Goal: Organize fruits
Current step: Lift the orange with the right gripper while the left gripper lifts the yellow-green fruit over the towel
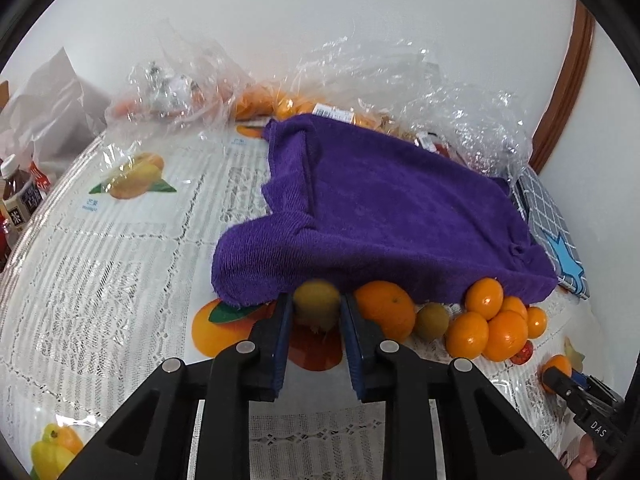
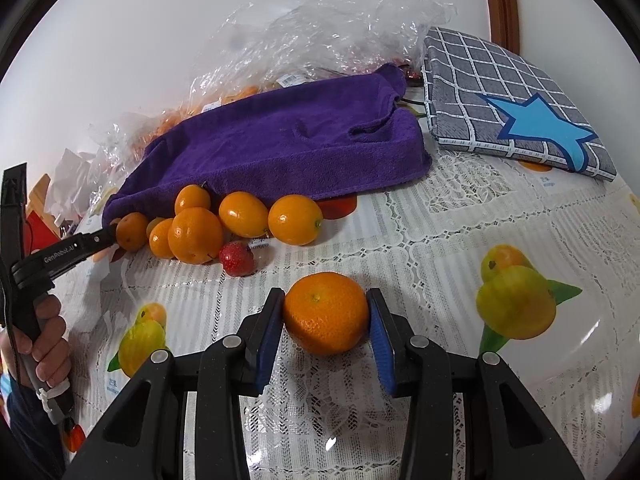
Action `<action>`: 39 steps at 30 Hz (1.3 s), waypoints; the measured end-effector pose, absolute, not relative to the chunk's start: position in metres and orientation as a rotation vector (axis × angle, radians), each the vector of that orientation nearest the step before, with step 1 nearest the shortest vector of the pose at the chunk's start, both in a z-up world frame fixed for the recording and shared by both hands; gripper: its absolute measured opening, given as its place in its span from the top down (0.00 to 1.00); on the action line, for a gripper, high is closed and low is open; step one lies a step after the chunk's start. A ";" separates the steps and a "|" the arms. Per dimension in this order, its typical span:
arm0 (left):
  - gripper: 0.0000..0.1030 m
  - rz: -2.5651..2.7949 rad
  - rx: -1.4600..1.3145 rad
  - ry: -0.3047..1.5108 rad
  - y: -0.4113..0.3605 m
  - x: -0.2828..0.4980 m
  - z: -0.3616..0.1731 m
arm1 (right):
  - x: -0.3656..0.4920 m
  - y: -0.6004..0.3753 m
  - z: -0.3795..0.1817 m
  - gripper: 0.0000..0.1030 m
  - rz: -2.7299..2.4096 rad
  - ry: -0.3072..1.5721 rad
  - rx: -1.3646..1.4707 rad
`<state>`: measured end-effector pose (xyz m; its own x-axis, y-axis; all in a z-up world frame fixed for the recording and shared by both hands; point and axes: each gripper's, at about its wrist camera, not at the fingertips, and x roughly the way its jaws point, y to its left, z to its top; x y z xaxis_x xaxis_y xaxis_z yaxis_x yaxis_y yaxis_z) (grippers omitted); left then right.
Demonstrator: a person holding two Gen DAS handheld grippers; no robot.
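Note:
My left gripper [image 1: 317,307] is shut on a small yellow-green fruit [image 1: 316,305] at the front edge of the purple towel [image 1: 384,208]. Beside it lie an orange [image 1: 386,310], a second yellow-green fruit [image 1: 433,321] and a pile of small oranges [image 1: 492,320]. My right gripper [image 2: 326,316] is shut on a mandarin [image 2: 326,312] low over the tablecloth. In the right wrist view the orange pile [image 2: 224,220] and a strawberry [image 2: 237,259] lie by the towel [image 2: 280,148], with the left gripper [image 2: 105,237] at the pile's left end.
Crumpled clear plastic bags [image 1: 400,76] with more fruit lie behind the towel. A grey checked cushion with a blue star [image 2: 516,100] sits at the right. Bottles [image 1: 18,196] stand at the far left. The tablecloth [image 1: 120,280] has printed fruit pictures.

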<state>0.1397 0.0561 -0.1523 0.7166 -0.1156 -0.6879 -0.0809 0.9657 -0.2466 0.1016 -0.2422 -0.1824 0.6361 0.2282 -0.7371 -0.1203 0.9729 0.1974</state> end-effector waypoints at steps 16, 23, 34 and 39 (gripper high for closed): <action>0.75 -0.023 -0.253 0.835 0.053 0.144 -0.159 | 0.097 -0.239 -0.181 0.60 0.175 0.861 0.096; 0.75 -0.031 -0.280 0.823 0.057 0.143 -0.160 | 0.096 -0.240 -0.180 0.61 0.175 0.858 0.094; 0.75 -0.038 -0.303 0.731 0.061 0.132 -0.147 | 0.091 -0.245 -0.175 0.61 0.165 0.827 0.126; 0.75 -0.050 -0.327 0.678 0.063 0.126 -0.139 | 0.090 -0.250 -0.174 0.61 0.143 0.830 0.146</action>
